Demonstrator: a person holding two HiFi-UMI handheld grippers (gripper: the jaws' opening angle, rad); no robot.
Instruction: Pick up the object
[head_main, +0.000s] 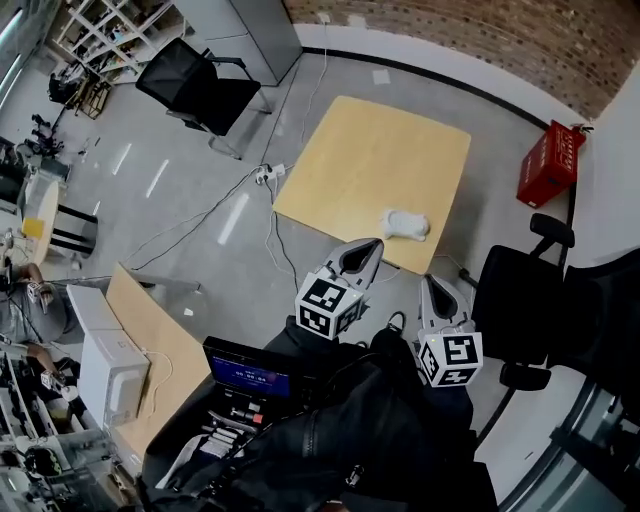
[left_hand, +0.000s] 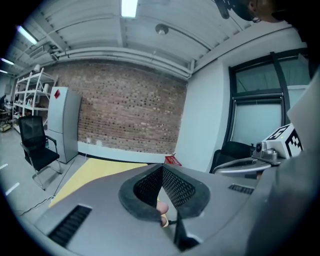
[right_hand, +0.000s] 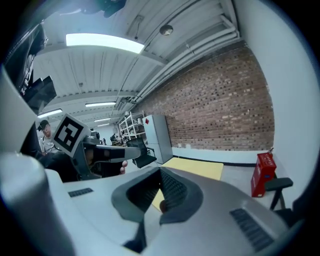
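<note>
- The left gripper (head_main: 373, 243) points toward a pale wooden table (head_main: 370, 150). Its jaws are pressed together at the tips and hold nothing.
- The right gripper (head_main: 428, 281) is held beside it, a little further back from the table. Its jaws are likewise closed and empty.
- The white object (head_main: 405, 225) lies on the table near the edge closest to the grippers, just ahead of the left gripper's tips and apart from both tools.
- A black office chair (head_main: 520, 300) stands just right of the right gripper.
- A red box (head_main: 550, 165) sits well beyond the right gripper, against the wall.
</note>
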